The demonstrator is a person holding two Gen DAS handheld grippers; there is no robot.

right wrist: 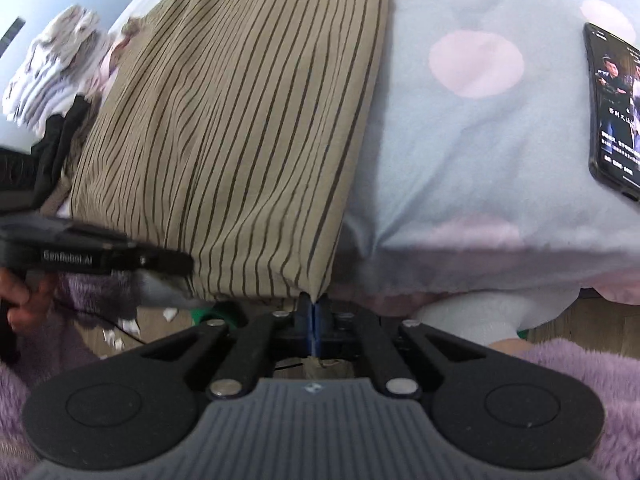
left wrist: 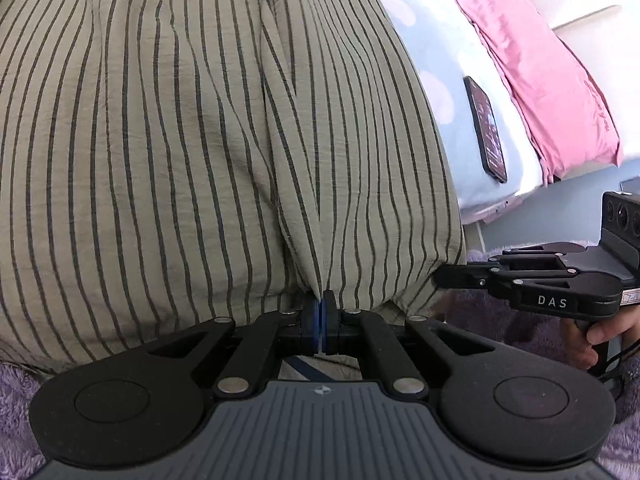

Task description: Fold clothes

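Left wrist view: the left gripper [left wrist: 320, 312] is clenched on the near hem of the striped shirt [left wrist: 180, 120], cloth pinched between its blue pads, and the shirt lies spread over the bed [left wrist: 432, 92] ahead, so I'd say that hem is being pinned for a fold. Over to the side the right gripper [left wrist: 440, 276] noses in at the shirt's corner; its body reads "DAS". A phone [left wrist: 486, 128] lies on the spotted cover, a pink pillow [left wrist: 552, 80] beyond it.

Right wrist view: the right gripper [right wrist: 314, 304] is clamped on the shirt's [right wrist: 240, 120] near corner at the bed's [right wrist: 460, 140] edge, a matching hold for lifting both corners together, I'd guess. The left gripper [right wrist: 188, 262] shows side-on, lettered "GenRobot.AI". The phone's [right wrist: 612, 112] screen is lit, its text too small to read
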